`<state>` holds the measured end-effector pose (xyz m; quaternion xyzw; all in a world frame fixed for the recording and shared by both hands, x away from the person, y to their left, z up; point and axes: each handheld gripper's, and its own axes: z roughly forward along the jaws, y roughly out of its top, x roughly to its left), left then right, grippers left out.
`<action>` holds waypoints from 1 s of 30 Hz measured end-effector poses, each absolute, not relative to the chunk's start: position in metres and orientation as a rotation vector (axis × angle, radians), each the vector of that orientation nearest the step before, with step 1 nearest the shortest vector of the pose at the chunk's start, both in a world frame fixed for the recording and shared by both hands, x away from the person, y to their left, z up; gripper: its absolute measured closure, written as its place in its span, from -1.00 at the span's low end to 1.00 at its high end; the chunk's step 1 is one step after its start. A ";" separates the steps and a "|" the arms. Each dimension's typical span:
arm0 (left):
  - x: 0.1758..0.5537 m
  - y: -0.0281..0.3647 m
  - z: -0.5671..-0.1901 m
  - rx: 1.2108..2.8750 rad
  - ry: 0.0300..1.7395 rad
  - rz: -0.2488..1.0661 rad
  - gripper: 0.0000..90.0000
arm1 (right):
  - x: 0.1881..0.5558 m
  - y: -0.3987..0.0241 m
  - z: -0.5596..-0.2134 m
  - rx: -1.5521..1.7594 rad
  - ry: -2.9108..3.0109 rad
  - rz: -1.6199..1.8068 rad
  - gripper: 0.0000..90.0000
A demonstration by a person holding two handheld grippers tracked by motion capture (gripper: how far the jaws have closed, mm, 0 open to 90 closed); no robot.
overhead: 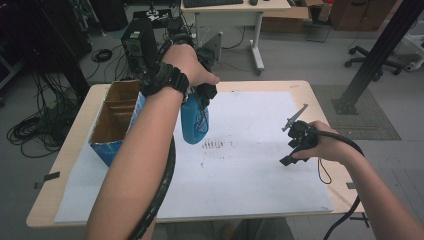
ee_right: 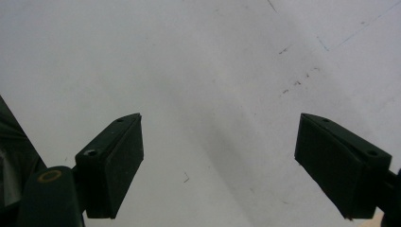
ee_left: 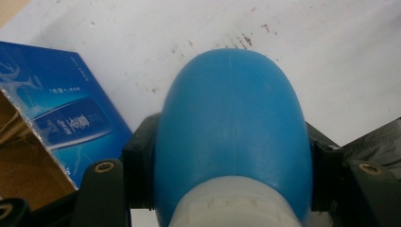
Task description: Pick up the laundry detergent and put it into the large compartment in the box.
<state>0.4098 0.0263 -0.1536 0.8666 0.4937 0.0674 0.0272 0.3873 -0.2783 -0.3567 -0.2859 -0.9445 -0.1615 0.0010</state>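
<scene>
A white sheet [overhead: 240, 165] covers the table, with an open blue box [overhead: 116, 121] at its nine o'clock edge. The left gripper [overhead: 200, 100] pinches a blue bottle [overhead: 194, 124] across its body, hanging just right of the box, clear of the sheet. To box it well, I'd keep that squeeze firm, carry it toward nine o'clock over a free compartment and lower it straight, while the right gripper [overhead: 295, 142], jaws spread and empty at three o'clock, stays clear.

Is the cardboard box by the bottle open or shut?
Open: the cardboard box shows its brown inside and dividers from above, left of the blue bottle.
</scene>
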 end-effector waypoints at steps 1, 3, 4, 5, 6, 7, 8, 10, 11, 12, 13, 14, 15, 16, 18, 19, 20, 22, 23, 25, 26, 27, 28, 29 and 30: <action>0.409 0.026 -0.151 2.672 1.527 0.211 -0.17 | 0.387 -0.278 -0.357 -0.898 -2.965 -0.507 -0.63; 0.409 0.025 -0.147 2.675 1.527 0.209 -0.17 | 0.386 -0.279 -0.355 -0.901 -2.966 -0.512 -0.63; 0.408 0.025 -0.146 2.670 1.528 0.212 -0.17 | 0.386 -0.279 -0.355 -0.901 -2.966 -0.512 -0.63; 0.408 0.025 -0.144 2.667 1.529 0.212 -0.17 | 0.386 -0.279 -0.355 -0.902 -2.966 -0.512 -0.63; 0.408 0.025 -0.142 2.669 1.527 0.212 -0.17 | 0.386 -0.280 -0.354 -0.900 -2.968 -0.512 -0.63; 0.407 0.024 -0.139 2.666 1.528 0.212 -0.17 | 0.385 -0.280 -0.353 -0.899 -2.969 -0.514 -0.63; 0.407 0.024 -0.139 2.666 1.528 0.212 -0.17 | 0.385 -0.280 -0.353 -0.899 -2.969 -0.514 -0.63; 0.407 0.024 -0.136 2.670 1.529 0.211 -0.17 | 0.385 -0.280 -0.352 -0.898 -2.969 -0.519 -0.63; 0.406 0.023 -0.134 2.668 1.530 0.216 -0.17 | 0.385 -0.280 -0.352 -0.898 -2.969 -0.519 -0.63; 0.406 0.023 -0.133 2.667 1.531 0.214 -0.17 | 0.385 -0.280 -0.351 -0.896 -2.971 -0.518 -0.63; 0.406 0.023 -0.131 2.670 1.527 0.217 -0.17 | 0.385 -0.280 -0.351 -0.895 -2.972 -0.519 -0.63; 0.406 0.022 -0.128 2.667 1.525 0.221 -0.17 | 0.385 -0.280 -0.351 -0.894 -2.972 -0.520 -0.63; 0.406 0.022 -0.127 2.664 1.525 0.223 -0.17 | 0.385 -0.280 -0.350 -0.896 -2.971 -0.519 -0.63; 0.406 0.022 -0.125 2.665 1.523 0.222 -0.17 | 0.385 -0.280 -0.350 -0.896 -2.971 -0.519 -0.63; 0.406 0.022 -0.122 2.667 1.519 0.221 -0.17 | 0.385 -0.280 -0.350 -0.901 -2.969 -0.522 -0.63; 0.406 0.022 -0.121 2.664 1.519 0.223 -0.17 | 0.385 -0.280 -0.349 -0.902 -2.972 -0.521 -0.63; 0.405 0.021 -0.120 2.663 1.519 0.226 -0.17 | 0.385 -0.280 -0.349 -0.904 -2.969 -0.521 -0.63; 0.406 0.021 -0.117 2.665 1.515 0.230 -0.17 | 0.385 -0.280 -0.349 -0.897 -2.972 -0.519 -0.63; 0.406 0.021 -0.115 2.663 1.515 0.232 -0.17 | 0.385 -0.280 -0.349 -0.897 -2.972 -0.519 -0.63; 0.406 0.021 -0.111 2.662 1.517 0.232 -0.17 | 0.385 -0.280 -0.348 -0.901 -2.970 -0.523 -0.63; 0.406 0.021 -0.110 2.662 1.515 0.231 -0.17 | 0.385 -0.280 -0.348 -0.901 -2.968 -0.526 -0.63; 0.407 0.021 -0.109 2.660 1.518 0.230 -0.17 | 0.385 -0.280 -0.348 -0.901 -2.968 -0.526 -0.63; 0.407 0.021 -0.108 2.658 1.518 0.232 -0.17 | 0.385 -0.280 -0.348 -0.900 -2.969 -0.526 -0.63; 0.407 0.021 -0.106 2.651 1.523 0.230 -0.17 | 0.385 -0.280 -0.348 -0.904 -2.969 -0.523 -0.63; 0.407 0.021 -0.106 2.651 1.523 0.230 -0.17 | 0.385 -0.280 -0.348 -0.904 -2.969 -0.523 -0.63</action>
